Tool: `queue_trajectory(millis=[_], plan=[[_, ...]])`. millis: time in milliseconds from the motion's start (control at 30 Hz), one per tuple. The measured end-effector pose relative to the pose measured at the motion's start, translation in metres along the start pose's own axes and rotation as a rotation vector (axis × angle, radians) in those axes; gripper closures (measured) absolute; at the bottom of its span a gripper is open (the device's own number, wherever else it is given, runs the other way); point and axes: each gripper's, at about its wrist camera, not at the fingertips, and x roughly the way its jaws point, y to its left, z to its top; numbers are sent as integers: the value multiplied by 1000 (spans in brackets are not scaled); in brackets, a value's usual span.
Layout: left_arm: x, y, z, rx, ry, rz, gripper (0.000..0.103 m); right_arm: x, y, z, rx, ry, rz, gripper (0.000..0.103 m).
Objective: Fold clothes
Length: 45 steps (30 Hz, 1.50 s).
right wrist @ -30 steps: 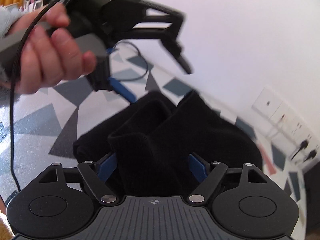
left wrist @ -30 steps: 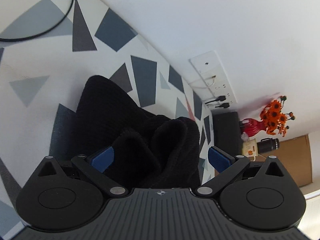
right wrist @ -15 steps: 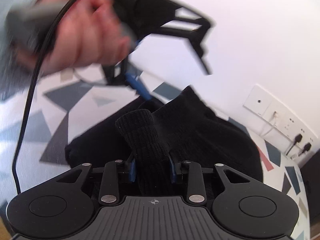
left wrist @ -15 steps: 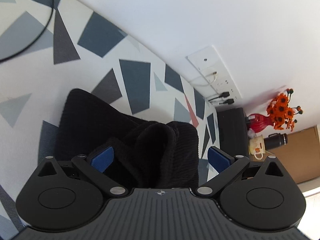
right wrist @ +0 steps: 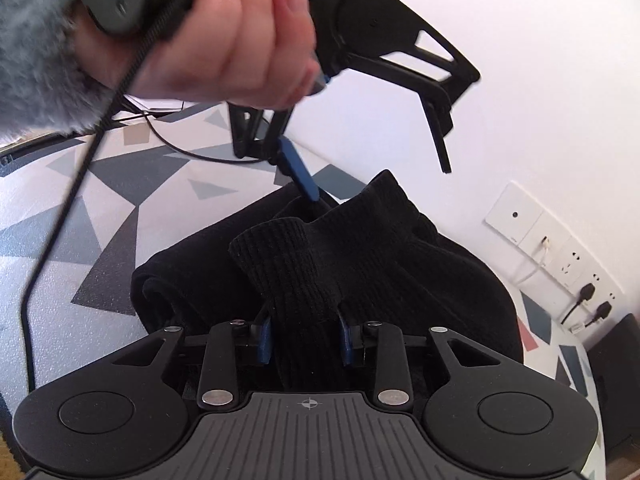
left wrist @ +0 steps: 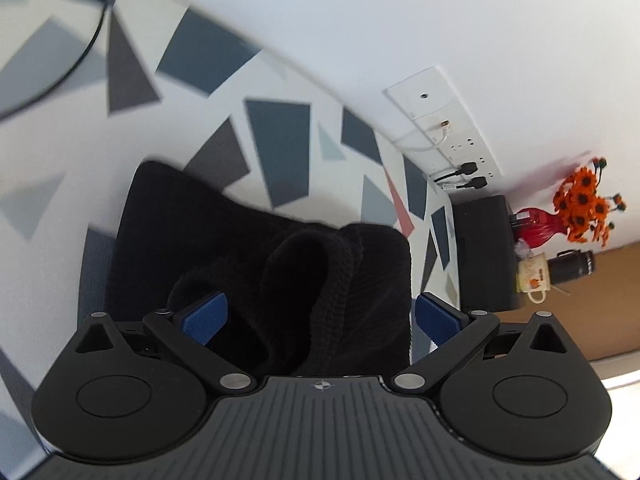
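A black knit garment (right wrist: pixel 400 264) lay bunched on the worktop (right wrist: pixel 60 240), whose cover bore grey and blue triangles, close to a white wall (right wrist: pixel 540 100). The right hand-held gripper (right wrist: pixel 306 340) was clamped on a ribbed cuff (right wrist: pixel 288 256) of the garment, blue pads pressed against both sides of the fabric. The left hand-held gripper (left wrist: pixel 318 316) was spread wide, its blue pads (left wrist: pixel 204 318) apart with folds of the garment (left wrist: pixel 280 264) between them. A hand (right wrist: pixel 208 36) in a fluffy grey sleeve (right wrist: pixel 32 60) held that gripper above the cloth. Wall sockets (left wrist: pixel 448 136) and orange flowers (left wrist: pixel 584 204) sat beyond.
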Motion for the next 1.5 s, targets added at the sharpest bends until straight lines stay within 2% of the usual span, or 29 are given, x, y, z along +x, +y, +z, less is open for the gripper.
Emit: queue_trajectory(millis=[133,233,267,300,333,367,433,500,567,667,733,900,1000,1067,1200,1300,1400,1500], plan=[[15,9,-1,-32,-5,47,5,2,-5,1,-3,-2,7,75],[26,15,-2,-55,-10,81,7,1,0,1,-54,-1,12,75],[28,11,-1,-36,-23,69,8,0,2,2,-74,-6,3,75],[30,7,1,-17,-36,59,38,-1,4,3,-94,-11,-5,75],[28,1,2,15,-46,68,49,-1,6,4,-114,-16,-13,76],[27,-5,4,46,-55,76,51,-2,7,5,-128,-22,-23,76],[24,-17,7,109,-75,91,63,-3,6,10,-131,-39,-49,76],[16,-17,7,148,-122,52,67,1,7,15,-146,-49,-69,76],[17,-10,5,194,-161,60,69,14,13,15,-165,-20,-49,76],[30,20,-1,160,-191,109,70,30,23,9,-197,0,-35,75],[28,33,-4,134,-213,61,69,33,27,5,-203,-5,-48,74],[27,37,2,96,-185,38,68,14,16,0,-163,-33,-48,64],[27,37,4,101,-170,37,68,-23,-4,-9,-70,-121,-59,53],[28,37,5,103,-170,37,68,-42,-18,-16,-5,-146,-113,52],[30,35,4,116,-171,49,67,-48,-65,-35,221,-77,-223,49],[30,34,3,131,-171,53,67,-39,-101,-55,475,-35,-297,50],[30,34,3,135,-171,57,67,-32,-129,-73,717,-8,-280,47],[31,31,1,144,-175,73,66,-19,-140,-87,810,34,-242,45]])
